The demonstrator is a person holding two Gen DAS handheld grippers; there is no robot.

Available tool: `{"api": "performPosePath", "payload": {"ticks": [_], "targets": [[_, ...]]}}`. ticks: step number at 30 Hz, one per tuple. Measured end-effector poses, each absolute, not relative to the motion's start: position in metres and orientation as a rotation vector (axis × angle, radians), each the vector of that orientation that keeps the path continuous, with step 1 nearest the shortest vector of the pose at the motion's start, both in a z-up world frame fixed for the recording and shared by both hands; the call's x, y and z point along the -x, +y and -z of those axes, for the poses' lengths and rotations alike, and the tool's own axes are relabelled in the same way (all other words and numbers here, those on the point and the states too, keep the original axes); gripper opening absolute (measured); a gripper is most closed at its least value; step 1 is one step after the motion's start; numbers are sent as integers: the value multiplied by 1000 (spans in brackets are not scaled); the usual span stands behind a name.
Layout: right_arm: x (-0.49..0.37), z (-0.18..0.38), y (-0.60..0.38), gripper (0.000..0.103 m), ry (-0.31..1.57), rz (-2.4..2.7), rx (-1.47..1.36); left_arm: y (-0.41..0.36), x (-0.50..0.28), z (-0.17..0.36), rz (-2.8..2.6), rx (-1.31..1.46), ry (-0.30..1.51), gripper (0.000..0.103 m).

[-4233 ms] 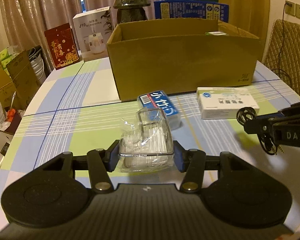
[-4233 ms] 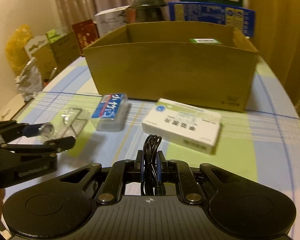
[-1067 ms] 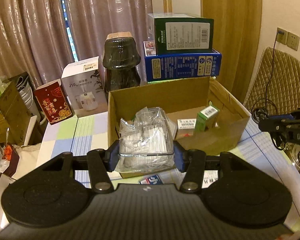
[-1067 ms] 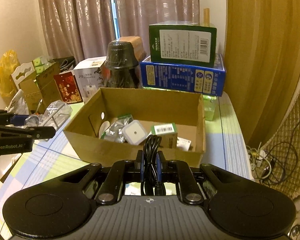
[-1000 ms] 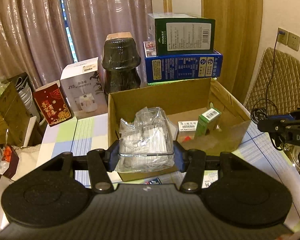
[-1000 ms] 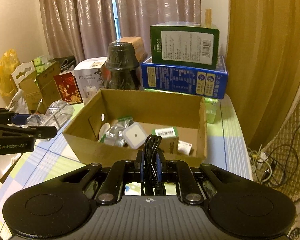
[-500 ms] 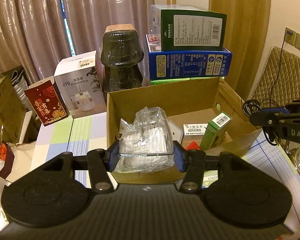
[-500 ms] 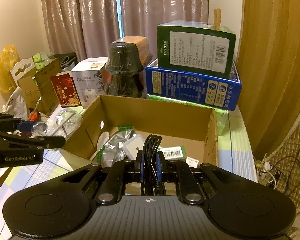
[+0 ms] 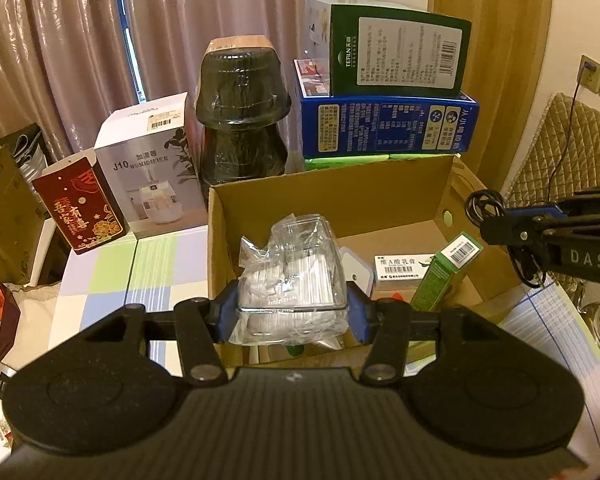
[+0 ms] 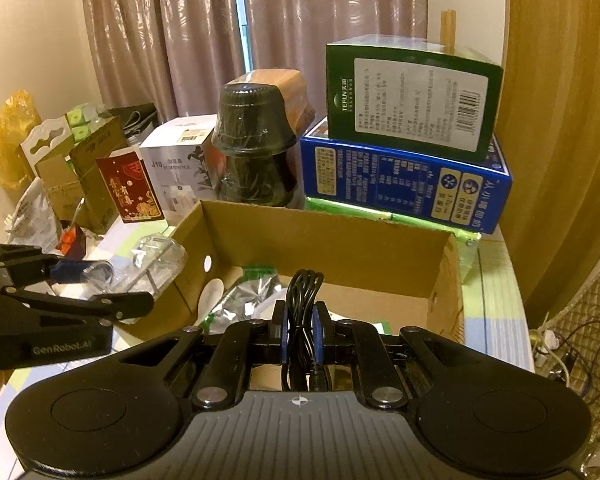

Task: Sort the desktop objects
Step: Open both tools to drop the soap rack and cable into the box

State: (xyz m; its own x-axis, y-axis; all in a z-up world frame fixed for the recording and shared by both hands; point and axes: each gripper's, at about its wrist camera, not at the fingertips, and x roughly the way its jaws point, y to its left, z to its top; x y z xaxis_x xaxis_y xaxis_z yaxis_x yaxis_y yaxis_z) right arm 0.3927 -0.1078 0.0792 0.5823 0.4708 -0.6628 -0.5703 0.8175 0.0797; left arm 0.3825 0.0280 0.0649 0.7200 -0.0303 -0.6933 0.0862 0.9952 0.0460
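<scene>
Left gripper point(image 9: 292, 312) clamping clear packet point(image 9: 290, 280), over box point(image 9: 332, 196)

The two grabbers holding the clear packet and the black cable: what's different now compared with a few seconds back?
Both went up from the tabletop and forward to the cardboard box. The left gripper now hangs over its near left corner with the clear plastic packet; the right gripper hangs over its near edge with the black cable. Nothing was let go: both are clamped as before, and the box's contents look unmoved.
</scene>
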Motion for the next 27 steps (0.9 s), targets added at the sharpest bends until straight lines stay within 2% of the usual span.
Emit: {"api": "performPosePath", "payload": {"ticks": [15,17,18,20,22,27], "targets": [[-427,-71,-83,9,724,-626,116,31,-418,-44,61,-42,779,49],[-428,-69,-78,10,697,-632,133,33,-423,-41,49,-34,775,54],[-429,-67,-76,14,697,-639,147,34,-424,-39,40,-27,773,58],[-428,-64,-75,55,699,-626,145,38,-424,-38,30,2,769,62],[-425,-63,-80,60,678,-637,122,42,-421,-37,31,13,765,62],[-418,-59,-88,61,689,-630,115,51,-408,-35,16,17,762,64]]}}
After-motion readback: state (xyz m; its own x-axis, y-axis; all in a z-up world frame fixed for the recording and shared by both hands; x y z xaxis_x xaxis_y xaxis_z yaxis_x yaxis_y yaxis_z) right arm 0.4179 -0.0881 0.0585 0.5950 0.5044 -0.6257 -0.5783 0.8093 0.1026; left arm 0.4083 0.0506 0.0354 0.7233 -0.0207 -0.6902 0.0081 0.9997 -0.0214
